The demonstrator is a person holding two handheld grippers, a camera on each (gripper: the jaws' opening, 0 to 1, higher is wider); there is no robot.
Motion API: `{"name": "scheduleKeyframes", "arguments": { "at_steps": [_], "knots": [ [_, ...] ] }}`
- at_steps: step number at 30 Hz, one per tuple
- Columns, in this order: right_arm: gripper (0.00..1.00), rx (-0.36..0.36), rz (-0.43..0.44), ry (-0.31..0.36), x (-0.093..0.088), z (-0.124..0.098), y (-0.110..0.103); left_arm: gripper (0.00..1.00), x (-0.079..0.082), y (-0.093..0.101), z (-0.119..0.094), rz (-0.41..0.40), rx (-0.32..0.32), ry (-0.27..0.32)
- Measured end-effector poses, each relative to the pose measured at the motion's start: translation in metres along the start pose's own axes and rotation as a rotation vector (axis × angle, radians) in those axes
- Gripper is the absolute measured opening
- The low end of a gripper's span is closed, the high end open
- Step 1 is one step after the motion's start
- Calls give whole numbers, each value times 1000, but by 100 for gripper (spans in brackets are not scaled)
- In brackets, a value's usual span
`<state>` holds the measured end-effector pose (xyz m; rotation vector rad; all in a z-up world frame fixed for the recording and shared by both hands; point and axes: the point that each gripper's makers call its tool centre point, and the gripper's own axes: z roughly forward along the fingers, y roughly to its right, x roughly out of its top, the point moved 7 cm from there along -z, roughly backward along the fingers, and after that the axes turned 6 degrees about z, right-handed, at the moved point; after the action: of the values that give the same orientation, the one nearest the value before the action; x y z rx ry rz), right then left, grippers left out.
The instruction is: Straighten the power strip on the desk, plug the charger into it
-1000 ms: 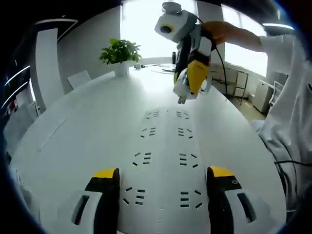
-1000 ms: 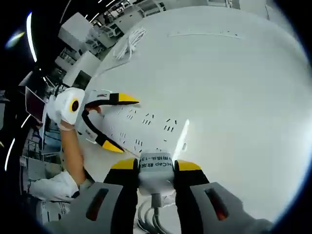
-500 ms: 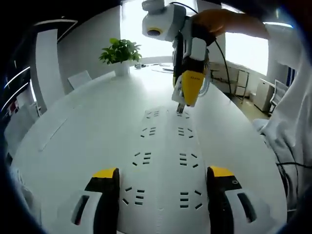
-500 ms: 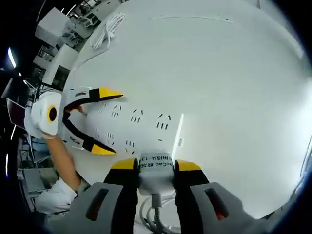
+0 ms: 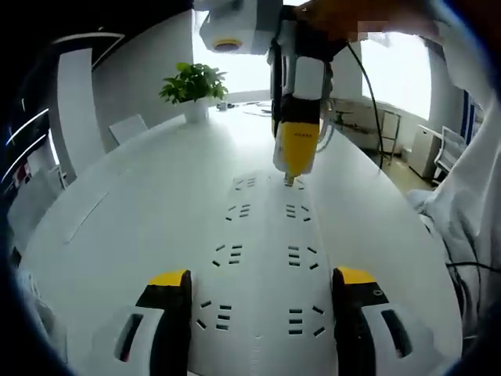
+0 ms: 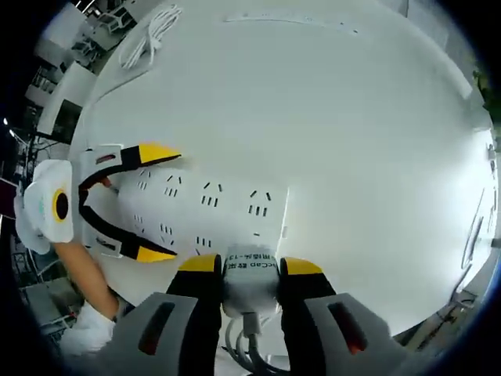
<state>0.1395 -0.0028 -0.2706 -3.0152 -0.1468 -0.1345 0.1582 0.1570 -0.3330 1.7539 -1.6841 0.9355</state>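
Note:
A white power strip [image 5: 262, 235] with two rows of sockets lies flat on the white desk [image 5: 117, 204]. My left gripper [image 5: 262, 313] straddles its near end, one yellow-tipped jaw against each long side. My right gripper [image 5: 296, 160] comes down from above, shut on the white charger, whose prongs [image 5: 290, 180] touch the far right socket. In the right gripper view the charger [image 6: 250, 274] sits clamped in the right gripper [image 6: 250, 266], directly over the end of the power strip [image 6: 211, 207]. The left gripper [image 6: 160, 204] grips the strip's other end.
A potted plant [image 5: 193, 84] stands at the desk's far end, with a chair [image 5: 125, 125] to its left. A coiled white cable [image 6: 149, 35] lies on the desk [image 6: 376, 141]. The charger's cord [image 6: 246, 348] hangs below it. A person's white sleeve [image 5: 470, 180] is at the right.
The right gripper has carried the charger down and turned it upright over the strip's far end. Its prongs now meet the far right socket. The left gripper has stayed put.

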Motion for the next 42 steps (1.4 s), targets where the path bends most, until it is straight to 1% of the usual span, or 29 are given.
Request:
{"name": "scheduleKeyframes", "arguments": {
  "at_steps": [2,3,4,5,6,7,8,9,10,11,12,13,14,15,16,17,21,22,23,24,26,30,33,34,36,37,38,40,42],
  "knots": [
    [27,-8,-1,-6,-2,1,-2,74,0,0,0,1,2,0],
    [27,-5,4,11,-1,0,-2,74,0,0,0,2,3,0],
    [27,-3,12,11,-2,0,0,75,0,1,0,3,4,-1],
    [27,16,53,25,-6,0,-2,75,0,1,0,4,5,-3],
    [27,39,95,22,-11,3,1,75,0,1,0,6,7,-6],
    [27,49,115,47,-11,2,2,75,0,1,0,6,8,-7],
    [27,41,98,42,-15,0,2,75,-1,0,0,7,8,-7],
    [27,35,90,62,-15,0,0,75,-1,0,0,7,8,-8],
    [27,10,48,80,-15,0,-2,75,-1,0,0,7,8,-8],
    [27,0,27,97,-15,0,-5,75,-1,0,0,7,8,-9],
    [27,-1,42,84,-17,0,-7,75,-1,0,0,7,9,-8],
    [27,-10,39,68,-19,0,-8,75,-1,0,0,7,9,-6],
    [27,-19,40,70,-19,0,-9,75,-1,1,0,8,9,-5],
    [27,-29,23,63,-21,0,-10,75,-2,1,0,9,9,-4],
    [27,-35,16,80,-20,0,-10,75,-2,1,0,9,9,-2],
    [27,-42,2,78,-22,0,-11,75,-2,1,-1,10,9,-1],
    [27,-39,21,94,-18,0,-8,74,-3,3,-1,9,8,-5],
    [27,-39,31,113,-14,0,-8,74,-3,3,-1,9,8,-6],
    [27,-41,34,112,-6,1,-6,74,-3,4,-1,9,9,-7],
    [27,-45,27,109,-4,1,-7,74,-4,4,-1,9,9,-7],
    [27,-54,16,98,-5,1,-6,74,-4,6,-1,9,8,-7],
    [27,-57,11,110,-1,1,-4,74,-4,8,-1,10,8,-6],
    [27,-48,11,139,-7,0,-3,74,-3,10,-1,10,8,-7],
    [27,-35,27,136,-10,1,-1,74,-3,10,-1,10,8,-8],
    [27,-32,33,130,-12,1,-1,74,-2,11,-1,9,8,-13],
    [27,-44,12,127,-12,2,-3,74,-2,12,-1,9,8,-14],
    [27,-46,11,119,-14,2,-5,74,-2,12,-1,9,9,-13],
    [27,-47,12,118,-15,2,-4,74,-1,12,-1,8,10,-14],
    [27,-40,14,133,-14,1,-4,74,-1,13,-1,8,10,-14]
  ]
}}
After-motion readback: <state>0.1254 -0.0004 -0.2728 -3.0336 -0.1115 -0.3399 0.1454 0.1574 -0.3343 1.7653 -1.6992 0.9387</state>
